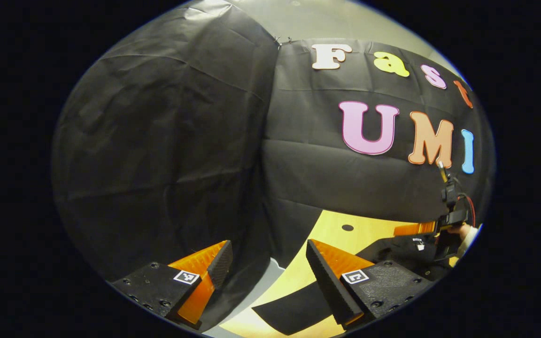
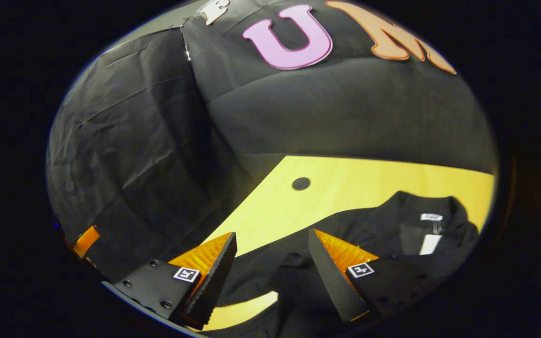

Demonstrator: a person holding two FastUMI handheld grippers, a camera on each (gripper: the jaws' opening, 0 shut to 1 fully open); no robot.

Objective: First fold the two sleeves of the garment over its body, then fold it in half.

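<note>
Garment (image 2: 392, 234): dark, collared, laid flat on the pale wooden tabletop (image 2: 345, 183), collar and white neck label toward the far right in the right gripper view. Judged soft, light and limp; it is expected to drape and drag rather than hold shape, so a lifted sleeve would likely sag and pull the body cloth with it. A pinch at the cuff or along the sleeve's outer edge is judged the best hold, with a single layer taken.

Right gripper (image 2: 273, 263): fingers spread wide, nothing held, hovering over the near left part of the garment, where a sleeve seems to run toward the near edge.

Left gripper (image 1: 268, 267): fingers also wide apart and empty, aimed at the booth wall and the left end of the tabletop. A dark strip of cloth (image 1: 289, 310), probably a sleeve, lies below the fingers.

In the left gripper view the right gripper is seen far right, small, with a hand on it.

Hard to make out: black cloth against dark shadow; sleeve ends, hem and folds are not separable. The garment's near portion is cut off at both views' lower edges. Sleeve length cannot be told.
</note>
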